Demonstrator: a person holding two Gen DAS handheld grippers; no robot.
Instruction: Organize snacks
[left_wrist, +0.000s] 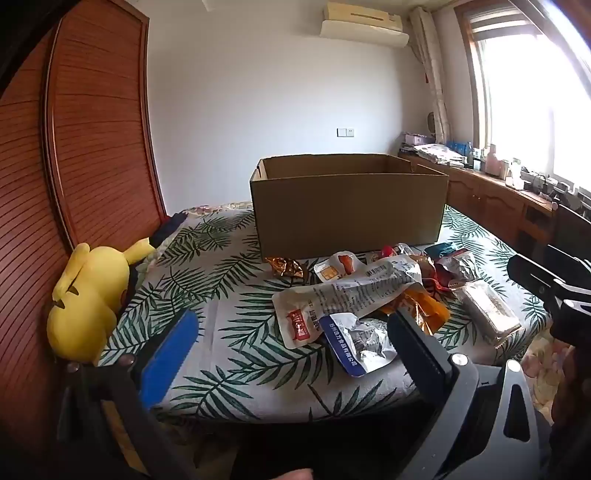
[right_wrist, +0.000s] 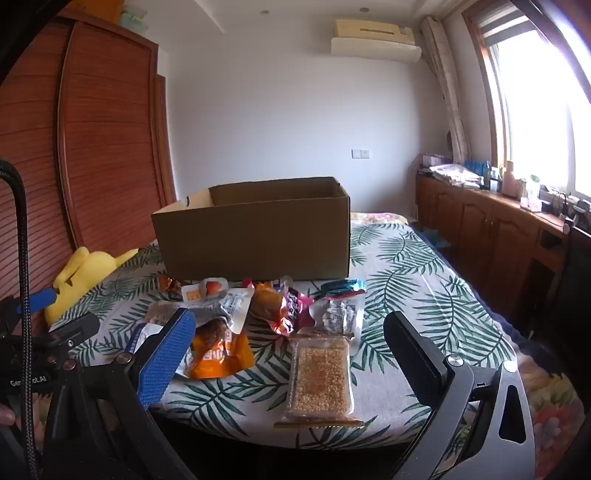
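Cardboard box (right_wrist: 255, 240), one, behind snack packets (right_wrist: 258, 317); both hand-held grippers (left_wrist: 291, 332) (right_wrist: 288, 339) released.

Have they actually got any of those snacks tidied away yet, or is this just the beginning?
Looks like the beginning. Nothing visibly done: the snack packets lie heaped on the bed in front of the cardboard box, whose inside is mostly hidden. In hand: nothing; the left gripper and right gripper are both open and empty. Left: apparently the whole pile, including the sesame bar.

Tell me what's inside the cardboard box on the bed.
Only the bare inner walls of the cardboard box show near its rim. Its front wall hides the floor, so any contents cannot be seen. The snack packets lie outside, in front.
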